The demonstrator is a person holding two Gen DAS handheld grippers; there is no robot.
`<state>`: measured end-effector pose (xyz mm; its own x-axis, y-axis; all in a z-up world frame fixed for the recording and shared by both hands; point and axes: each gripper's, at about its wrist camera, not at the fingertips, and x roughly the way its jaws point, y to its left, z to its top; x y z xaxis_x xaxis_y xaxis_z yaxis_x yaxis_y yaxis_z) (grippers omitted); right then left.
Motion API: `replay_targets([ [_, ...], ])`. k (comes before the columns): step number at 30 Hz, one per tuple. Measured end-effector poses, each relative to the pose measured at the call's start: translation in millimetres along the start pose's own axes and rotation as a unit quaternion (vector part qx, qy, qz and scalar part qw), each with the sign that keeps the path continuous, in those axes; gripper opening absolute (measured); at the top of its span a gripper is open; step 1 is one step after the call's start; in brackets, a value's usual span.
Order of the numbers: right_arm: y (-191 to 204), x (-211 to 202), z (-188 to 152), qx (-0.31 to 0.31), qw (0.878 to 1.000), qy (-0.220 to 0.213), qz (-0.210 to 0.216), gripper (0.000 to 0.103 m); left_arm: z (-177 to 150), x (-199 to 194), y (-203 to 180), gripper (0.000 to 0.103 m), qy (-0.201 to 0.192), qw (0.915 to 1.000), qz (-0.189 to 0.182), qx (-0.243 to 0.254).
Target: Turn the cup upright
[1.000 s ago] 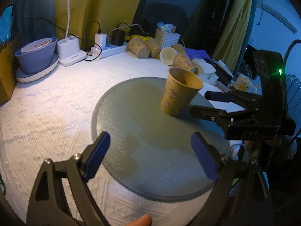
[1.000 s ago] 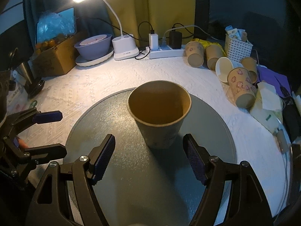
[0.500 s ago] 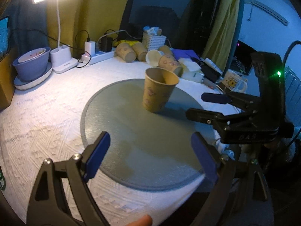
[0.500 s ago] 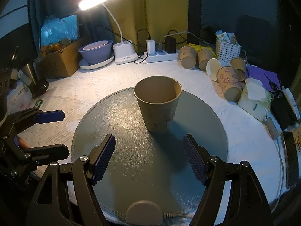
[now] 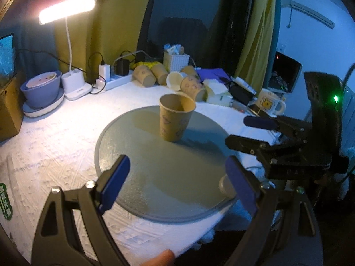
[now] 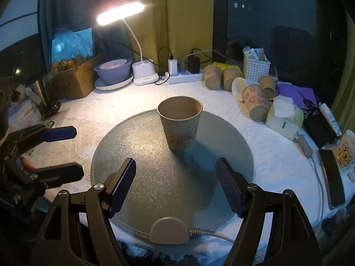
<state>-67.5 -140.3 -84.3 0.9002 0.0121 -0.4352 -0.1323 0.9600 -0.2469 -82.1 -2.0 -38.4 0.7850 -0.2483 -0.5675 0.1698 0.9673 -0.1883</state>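
Observation:
A tan paper cup (image 5: pixel 176 118) stands upright, mouth up, on the round grey mat (image 5: pixel 155 177); it also shows in the right wrist view (image 6: pixel 180 125) on the mat (image 6: pixel 159 184). My left gripper (image 5: pixel 177 184) is open and empty, well back from the cup near the mat's front edge. My right gripper (image 6: pixel 175 186) is open and empty, also back from the cup. The right gripper shows from the side in the left wrist view (image 5: pixel 250 133), and the left gripper in the right wrist view (image 6: pixel 66 153).
Several paper cups (image 6: pixel 244 86) lie on their sides at the back right by a white basket (image 6: pixel 256 67). A lit desk lamp (image 6: pixel 144 75), power strip (image 6: pixel 184 76), purple bowl (image 6: pixel 113 71) and cardboard box (image 6: pixel 71 79) line the back. A mug (image 5: pixel 269 104) and clutter sit right.
Both grippers have pulled back and up from the cup, which now looks smaller and farther. The cup stays upright on the mat. Both grippers stay open.

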Motion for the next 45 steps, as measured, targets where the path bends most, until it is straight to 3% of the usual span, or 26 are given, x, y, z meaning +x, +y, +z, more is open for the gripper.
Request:
replay_targets([
  [7,1,-28,0,-0.004,1.0,-0.029,-0.011,0.077,6,-20,-12,0.089,-0.033,0.999,0.027,0.013],
  [17,10,-70,3,-0.022,0.997,-0.07,-0.03,0.077,17,-56,-25,0.089,-0.09,0.9956,0.017,0.019],
  [27,18,-101,8,-0.034,0.993,-0.102,-0.045,0.077,24,-88,-34,0.089,-0.145,0.9878,0.047,0.032],
  [38,34,-128,13,-0.019,0.989,-0.144,-0.031,0.077,27,-118,-34,0.089,-0.2,0.9769,0.074,0.013],
  [45,43,-131,16,-0.017,0.987,-0.155,-0.024,0.077,23,-125,-31,0.089,-0.205,0.9748,0.088,0.011],
])
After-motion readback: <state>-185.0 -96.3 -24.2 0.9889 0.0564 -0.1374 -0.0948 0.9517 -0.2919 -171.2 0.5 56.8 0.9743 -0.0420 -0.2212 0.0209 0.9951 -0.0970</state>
